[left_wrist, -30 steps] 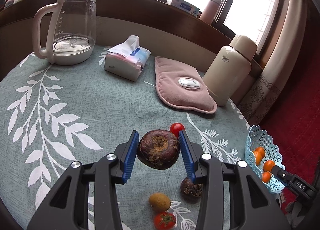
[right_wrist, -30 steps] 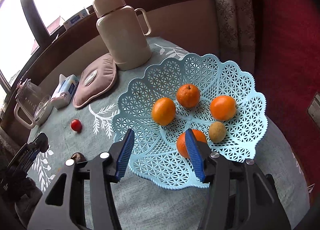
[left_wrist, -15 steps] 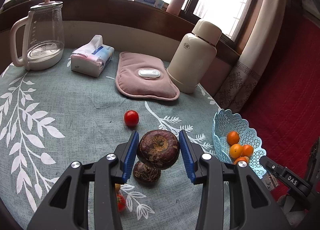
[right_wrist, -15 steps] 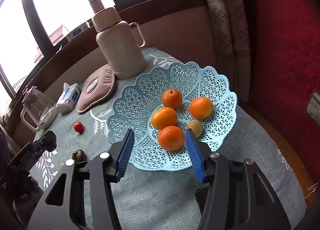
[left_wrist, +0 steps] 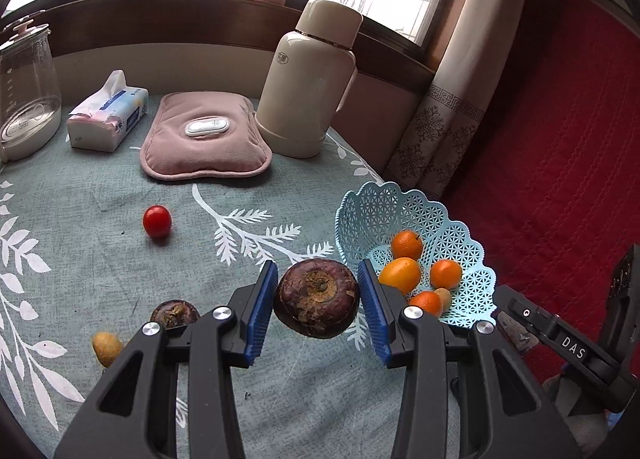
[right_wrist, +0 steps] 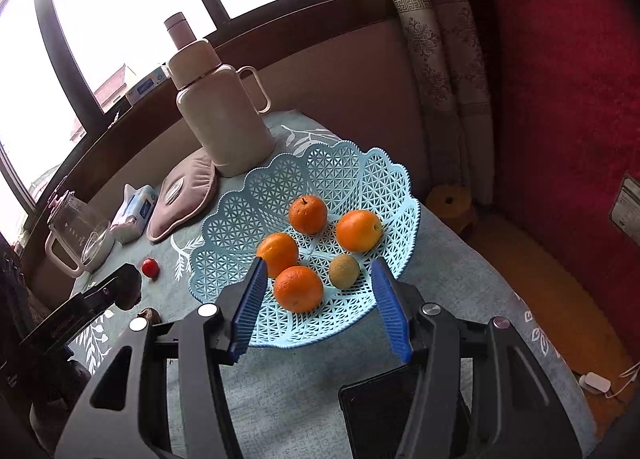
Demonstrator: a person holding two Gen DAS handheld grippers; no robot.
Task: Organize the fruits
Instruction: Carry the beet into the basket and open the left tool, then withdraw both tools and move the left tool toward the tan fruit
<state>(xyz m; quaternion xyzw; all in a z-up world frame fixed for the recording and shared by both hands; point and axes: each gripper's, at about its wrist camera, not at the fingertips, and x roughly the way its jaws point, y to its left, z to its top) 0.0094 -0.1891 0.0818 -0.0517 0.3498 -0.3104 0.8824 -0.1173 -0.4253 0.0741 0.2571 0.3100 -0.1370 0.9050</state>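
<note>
Fruits lie split between your two grippers: the left gripper [left_wrist: 318, 299] clamps a dark purple-brown round fruit [left_wrist: 316, 298] held above the grey-green leaf-print tablecloth [left_wrist: 100, 259], just beside the pale blue lattice plastic basket [right_wrist: 360, 175]. That basket sits at the table's right edge and holds four oranges [right_wrist: 298, 288] and one small brownish-green fruit [right_wrist: 344, 270]. Your right gripper [right_wrist: 320, 305] hangs over the basket's near rim, its blue pads spread apart around nothing. A small red tomato [left_wrist: 157, 221] rests mid-cloth.
</note>
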